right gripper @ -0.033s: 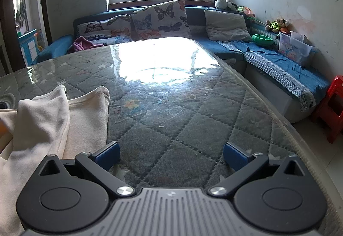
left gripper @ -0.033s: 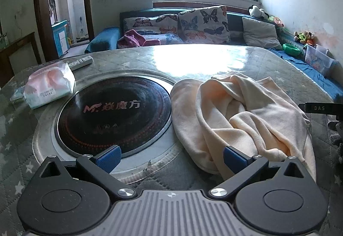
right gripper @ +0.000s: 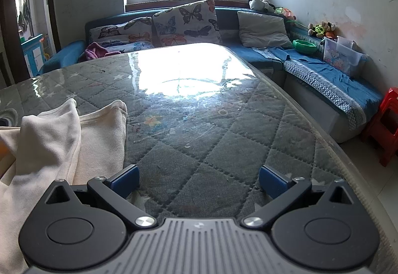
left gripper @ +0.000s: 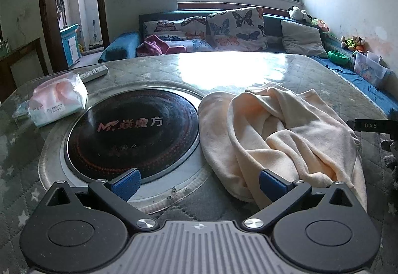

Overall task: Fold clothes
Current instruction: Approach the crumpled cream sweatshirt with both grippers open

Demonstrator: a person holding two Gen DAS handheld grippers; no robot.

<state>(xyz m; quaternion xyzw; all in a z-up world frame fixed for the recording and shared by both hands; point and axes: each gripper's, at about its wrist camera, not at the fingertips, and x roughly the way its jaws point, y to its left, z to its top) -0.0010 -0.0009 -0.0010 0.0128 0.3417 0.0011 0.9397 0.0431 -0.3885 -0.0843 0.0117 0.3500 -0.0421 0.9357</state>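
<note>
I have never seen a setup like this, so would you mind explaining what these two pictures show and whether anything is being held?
Each picture comes from a camera mounted on a hand-held gripper, looking forward along its two blue-tipped fingers. A person carries one gripper per hand.

The left gripper is open, empty, near a crumpled cream garment lying on a quilted table. Beside the garment is a round black cooktop set into the table, with a tissue pack and a remote beyond.

The right gripper is also open and empty, over bare table, with the garment at its left. Nothing is held, and folding has not begun.
</note>
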